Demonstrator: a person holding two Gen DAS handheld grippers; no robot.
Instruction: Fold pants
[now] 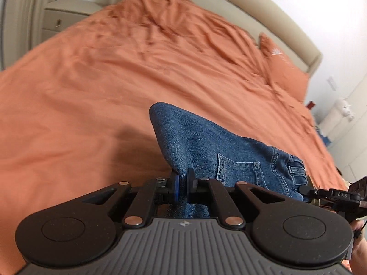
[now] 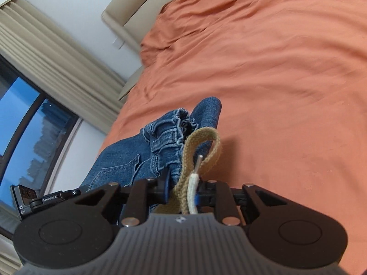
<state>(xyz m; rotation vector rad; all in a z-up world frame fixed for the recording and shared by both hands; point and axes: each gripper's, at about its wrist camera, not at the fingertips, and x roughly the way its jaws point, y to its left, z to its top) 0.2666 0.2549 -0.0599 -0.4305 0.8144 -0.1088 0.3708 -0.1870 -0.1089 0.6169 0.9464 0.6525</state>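
Note:
Blue denim pants are held up above an orange bed. My left gripper is shut on a fold of the denim next to the back pocket. My right gripper is shut on the gathered waistband together with a tan drawstring loop and its cream tip. The right gripper also shows at the right edge of the left wrist view. The legs hang below, out of view.
The orange bedspread is wrinkled, with an orange pillow by the beige headboard. A window with beige curtains is on the left of the right wrist view. A white nightstand stands beyond the bed.

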